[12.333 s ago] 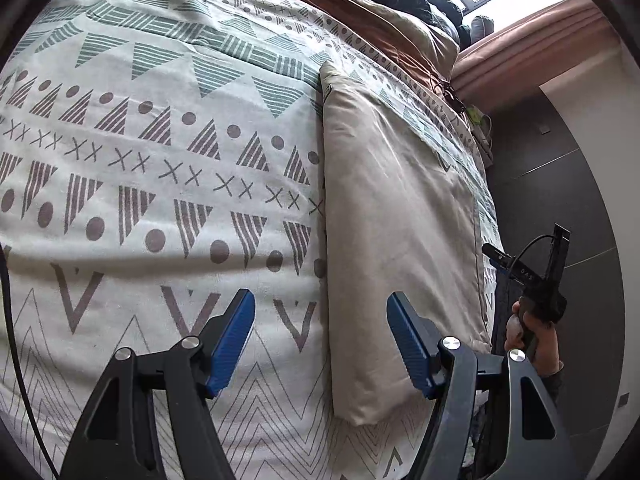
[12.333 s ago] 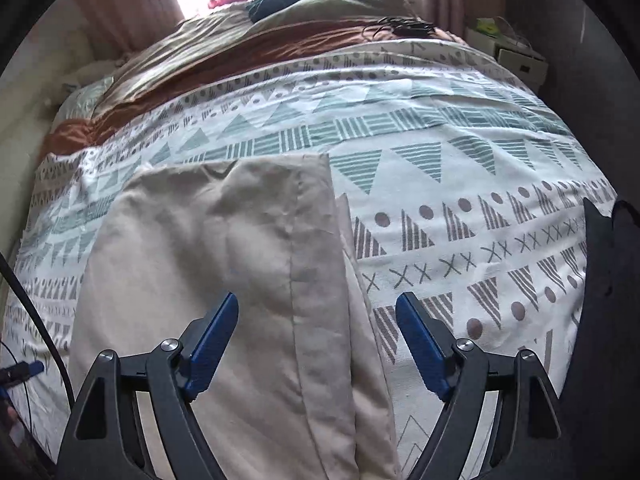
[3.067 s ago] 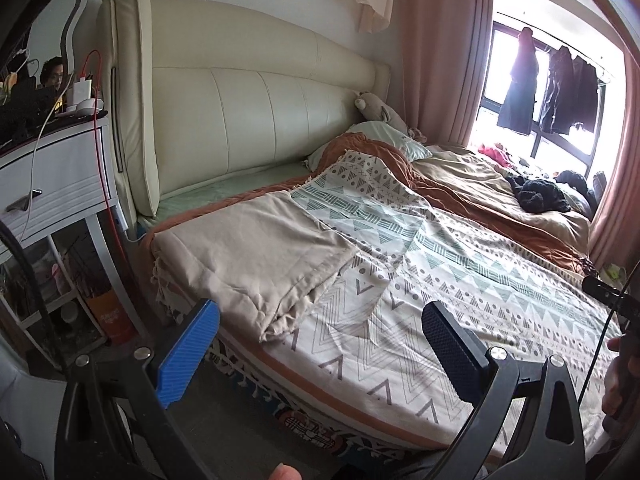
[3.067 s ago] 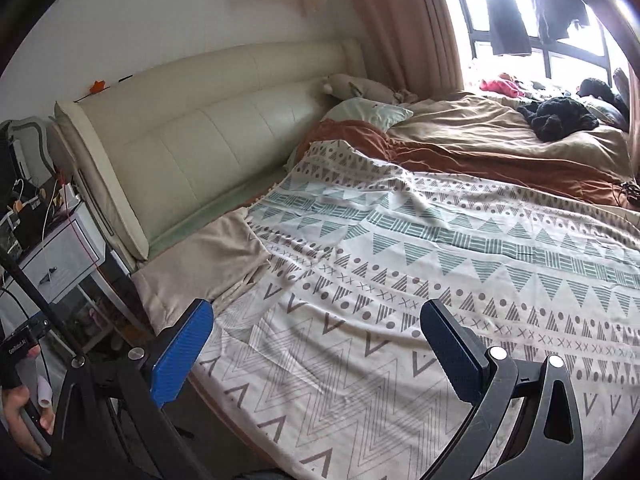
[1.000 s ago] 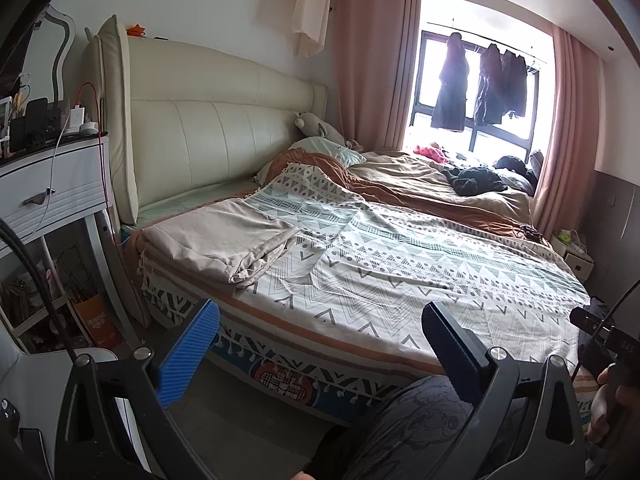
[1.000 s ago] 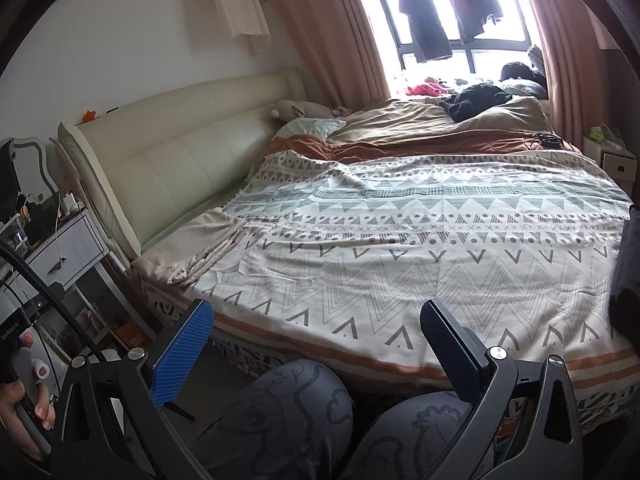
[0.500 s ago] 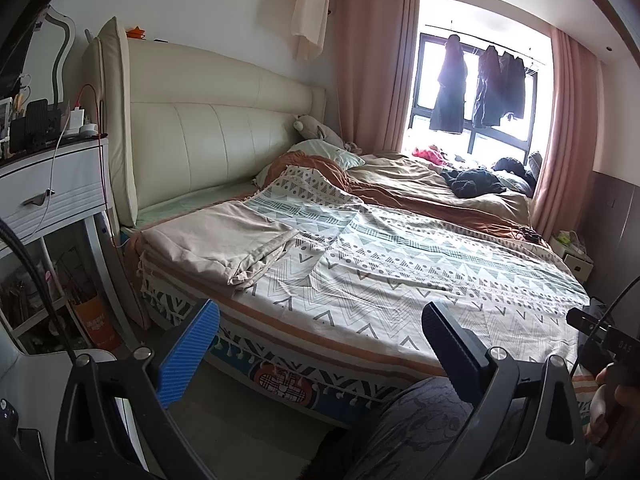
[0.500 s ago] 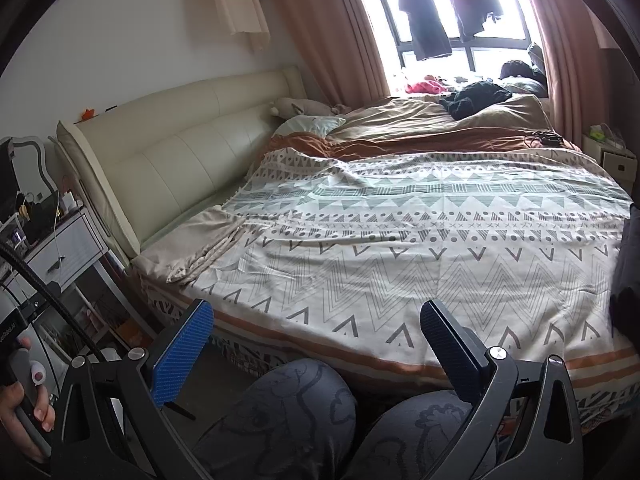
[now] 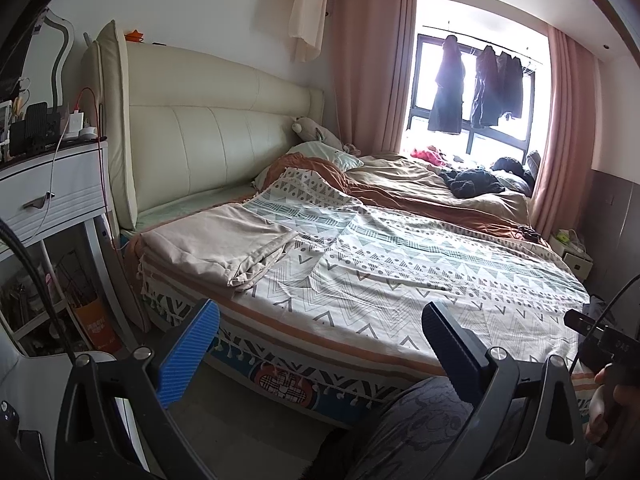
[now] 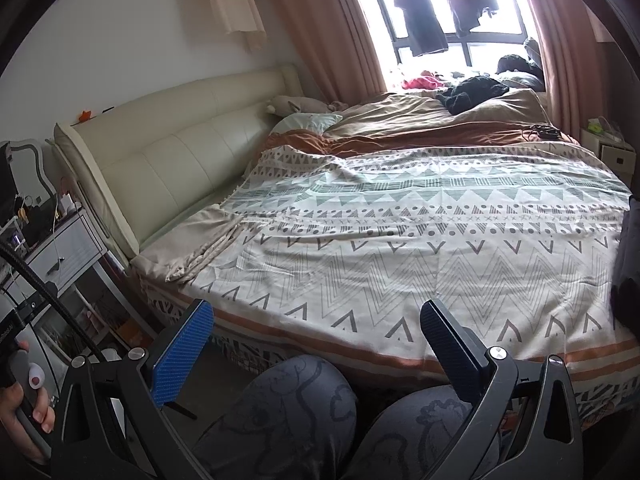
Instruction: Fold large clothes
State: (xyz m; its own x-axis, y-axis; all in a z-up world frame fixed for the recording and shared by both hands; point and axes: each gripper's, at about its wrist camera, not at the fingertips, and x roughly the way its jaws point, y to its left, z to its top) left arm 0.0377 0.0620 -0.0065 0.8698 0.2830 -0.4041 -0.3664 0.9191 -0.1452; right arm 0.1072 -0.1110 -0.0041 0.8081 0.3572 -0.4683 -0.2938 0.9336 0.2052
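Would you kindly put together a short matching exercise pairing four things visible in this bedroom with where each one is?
Things:
1. folded beige cloth
2. black garment
3. dark clothes
4. white nightstand

Places:
A. hanging on a rail at the window
B. beside the headboard, off the bed
C. on the patterned bedspread's corner nearest the headboard
D. on the tan duvet near the window

Pairs: 1-C, 2-D, 3-A, 4-B
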